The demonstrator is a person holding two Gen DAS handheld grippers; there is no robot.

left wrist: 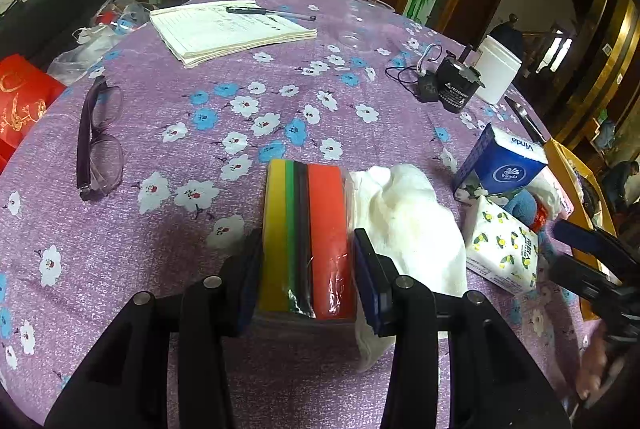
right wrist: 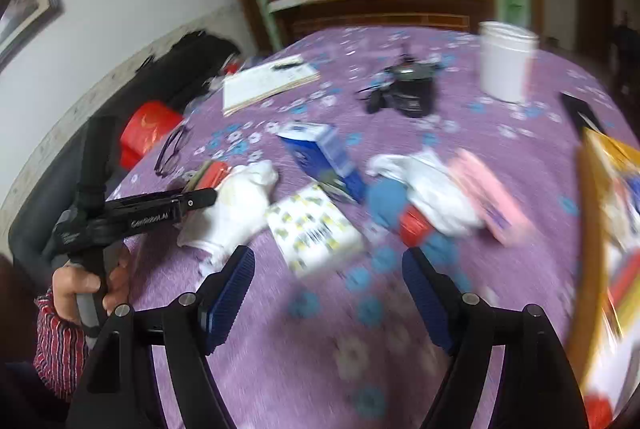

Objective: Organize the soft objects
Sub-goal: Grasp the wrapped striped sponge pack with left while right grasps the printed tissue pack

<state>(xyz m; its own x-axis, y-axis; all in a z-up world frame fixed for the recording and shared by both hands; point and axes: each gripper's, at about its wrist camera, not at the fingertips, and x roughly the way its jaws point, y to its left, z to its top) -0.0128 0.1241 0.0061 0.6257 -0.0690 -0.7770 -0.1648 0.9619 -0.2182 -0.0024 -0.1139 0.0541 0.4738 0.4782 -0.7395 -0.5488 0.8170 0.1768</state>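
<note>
A plastic-wrapped pack of yellow, green, black and red sponge cloths [left wrist: 324, 197] lies on the purple flowered tablecloth [left wrist: 160, 249]. My left gripper [left wrist: 308, 241] is shut on its near end, a pad pressing each long side. A crumpled white cloth [left wrist: 404, 225] touches the pack's right side. In the right wrist view the left gripper [right wrist: 200, 195] is at the left, held by a hand [right wrist: 80, 285]. My right gripper [right wrist: 328, 293] hovers open above bare tablecloth, nothing between its fingers. Ahead of it lie a lemon-print tissue pack [right wrist: 312, 229], a blue tissue pack [right wrist: 324, 153] and a blue plush toy [right wrist: 386, 201].
Purple glasses [left wrist: 98, 141] lie at the left, a notebook [left wrist: 228, 31] with a pen at the back. A clear cup [left wrist: 362, 25], a black jar [left wrist: 456, 85] and a white jar [left wrist: 498, 69] stand far right. A pink pack [right wrist: 492, 197] and a yellow bag [right wrist: 612, 229] sit at the right edge.
</note>
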